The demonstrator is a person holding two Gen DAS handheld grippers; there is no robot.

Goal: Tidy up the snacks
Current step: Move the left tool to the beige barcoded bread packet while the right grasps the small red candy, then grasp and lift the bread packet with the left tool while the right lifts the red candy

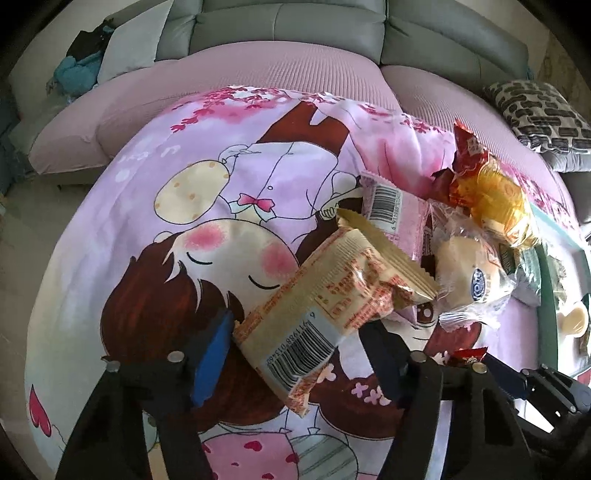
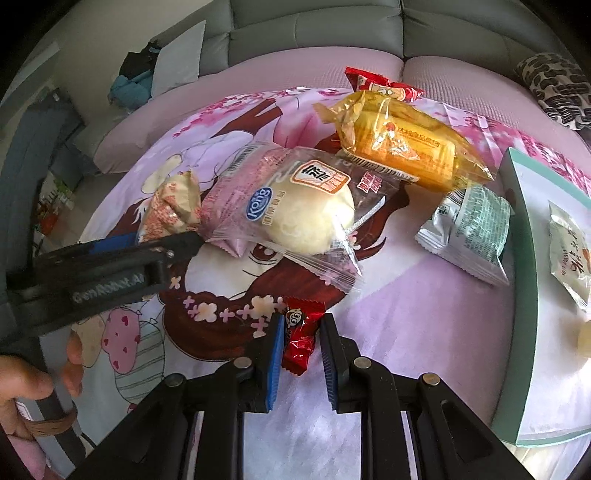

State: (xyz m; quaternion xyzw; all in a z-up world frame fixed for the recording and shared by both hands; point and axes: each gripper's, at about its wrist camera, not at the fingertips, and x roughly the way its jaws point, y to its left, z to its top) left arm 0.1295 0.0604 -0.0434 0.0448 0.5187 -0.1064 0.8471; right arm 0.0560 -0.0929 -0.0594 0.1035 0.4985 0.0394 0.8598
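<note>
My left gripper (image 1: 295, 325) is shut on a beige snack packet (image 1: 332, 295) with a barcode; the blue pad and the dark finger press its two long sides. That packet (image 2: 173, 206) also shows in the right wrist view, above the left gripper's fingertips (image 2: 184, 240). My right gripper (image 2: 302, 321) is shut on a small red candy packet (image 2: 299, 332) just over the cloth. Beyond lie a clear-wrapped white bun (image 2: 295, 218), a yellow cake packet (image 2: 402, 147), a red packet (image 2: 384, 86) and a silver-green packet (image 2: 469, 229).
A teal tray (image 2: 517, 221) at the right holds a pale packet (image 2: 569, 251). A pink barcode packet (image 1: 395, 206) lies under the pile. Everything sits on a pink cartoon cloth (image 1: 184, 184) before a grey sofa (image 1: 295, 33). A person's hand (image 2: 22, 391) grips the left handle.
</note>
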